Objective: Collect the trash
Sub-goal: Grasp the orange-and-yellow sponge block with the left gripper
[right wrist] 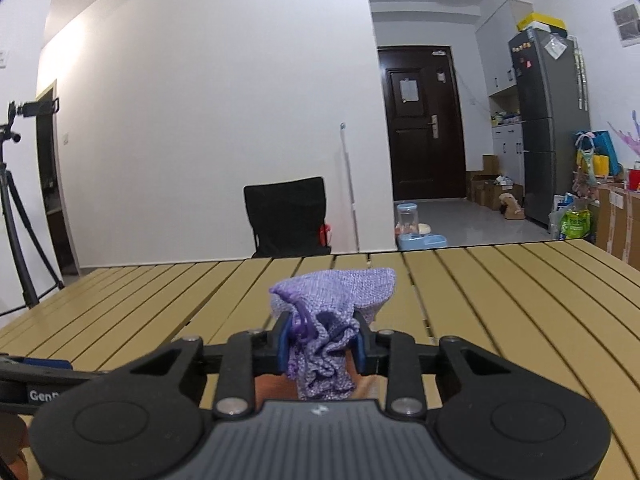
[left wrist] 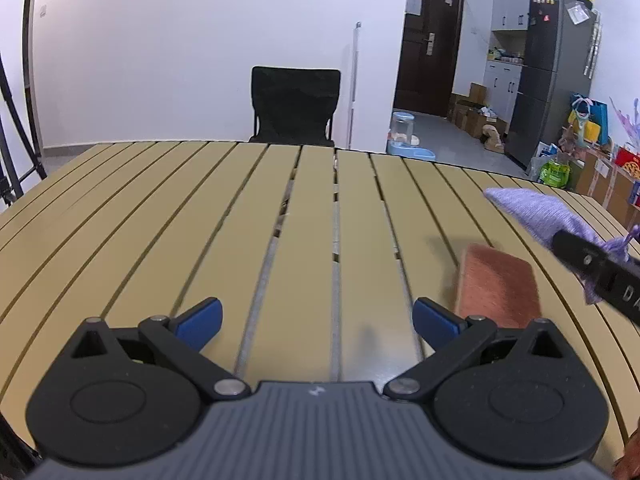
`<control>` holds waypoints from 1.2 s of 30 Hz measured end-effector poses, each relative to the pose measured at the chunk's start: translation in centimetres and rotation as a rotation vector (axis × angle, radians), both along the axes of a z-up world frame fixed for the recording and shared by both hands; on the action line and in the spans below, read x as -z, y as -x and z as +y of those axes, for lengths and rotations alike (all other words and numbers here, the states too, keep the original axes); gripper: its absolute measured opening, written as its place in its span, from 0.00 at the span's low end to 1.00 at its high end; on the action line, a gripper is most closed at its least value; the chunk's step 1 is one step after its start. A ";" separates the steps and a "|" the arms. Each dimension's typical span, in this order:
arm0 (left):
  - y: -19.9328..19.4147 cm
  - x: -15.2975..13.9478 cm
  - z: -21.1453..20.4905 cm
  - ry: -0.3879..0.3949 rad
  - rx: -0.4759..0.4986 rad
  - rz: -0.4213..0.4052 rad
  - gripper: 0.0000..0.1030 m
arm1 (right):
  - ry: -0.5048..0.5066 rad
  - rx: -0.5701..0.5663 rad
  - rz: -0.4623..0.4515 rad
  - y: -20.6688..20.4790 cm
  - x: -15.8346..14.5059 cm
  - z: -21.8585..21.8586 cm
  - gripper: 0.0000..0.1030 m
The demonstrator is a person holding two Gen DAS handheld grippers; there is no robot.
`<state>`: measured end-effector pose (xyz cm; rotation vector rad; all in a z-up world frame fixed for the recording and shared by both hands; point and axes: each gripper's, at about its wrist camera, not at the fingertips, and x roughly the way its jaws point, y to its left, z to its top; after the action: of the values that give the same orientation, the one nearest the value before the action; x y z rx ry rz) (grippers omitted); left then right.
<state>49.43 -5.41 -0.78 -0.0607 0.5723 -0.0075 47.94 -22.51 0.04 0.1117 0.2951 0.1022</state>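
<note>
The purple drawstring pouch (right wrist: 334, 320) is clamped at its gathered neck by the right tool (right wrist: 322, 346), jaws closed tight on the bunched fabric, the pouch body sticking out forward above the slatted tabletop (right wrist: 520, 300). From the left wrist view the same pouch (left wrist: 540, 214) is seen at the far right, held up off the tabletop (left wrist: 200, 220). The left tool (left wrist: 318, 318) is spread wide with nothing between its blue pads (left wrist: 200, 318), hovering low over the near middle of the tabletop. A reddish-brown sponge-like block (left wrist: 498, 286), blurred, lies on the slats just beside the left tool's right pad, near right; this is judged to be the trash item to be collected. The step in hand is probably getting that block into the pouch. To do it well, the pouch mouth would first need to be opened, since the neck looks cinched and pinched shut; a grip on one lip only would be better than on the whole neck. The block should be approached squarely, pads closed across its short width, centred so it is not tipped. The slat gaps should be avoided by the pad tips. The pouch should be kept steady and low, near the block. Whether the pouch already has contents cannot be told.
</note>
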 end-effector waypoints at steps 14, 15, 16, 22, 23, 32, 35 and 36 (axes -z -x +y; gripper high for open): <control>-1.3 -0.8 -7.7 -0.038 0.134 -0.002 1.00 | -0.088 0.088 -0.026 2.8 0.6 -8.4 0.28; -1.5 -0.9 -8.4 -0.036 0.148 -0.002 1.00 | -0.095 0.093 -0.026 2.7 0.6 -8.8 0.28; -1.7 -1.0 -9.1 -0.028 0.165 0.001 1.00 | -0.106 0.098 -0.027 2.8 0.7 -9.4 0.28; -3.3 -0.3 -12.1 -0.068 0.172 0.031 1.00 | -0.172 0.116 -0.020 3.1 1.1 -12.9 0.28; -3.6 -0.1 -12.4 -0.072 0.171 0.039 1.00 | -0.176 0.117 -0.018 3.1 1.2 -13.2 0.28; -5.3 2.0 -12.8 -0.049 0.162 0.111 1.00 | -0.194 0.116 -0.004 2.4 1.7 -14.3 0.28; -5.5 2.5 -12.9 -0.055 0.157 0.118 1.00 | -0.187 0.105 -0.001 2.3 1.8 -14.3 0.28; -5.6 2.6 -12.9 -0.056 0.158 0.119 1.00 | -0.185 0.103 -0.001 2.2 1.7 -14.2 0.28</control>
<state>55.05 -18.36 -3.39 0.0388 0.6950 -0.1420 45.70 -36.72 -1.67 0.3099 0.2783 0.0275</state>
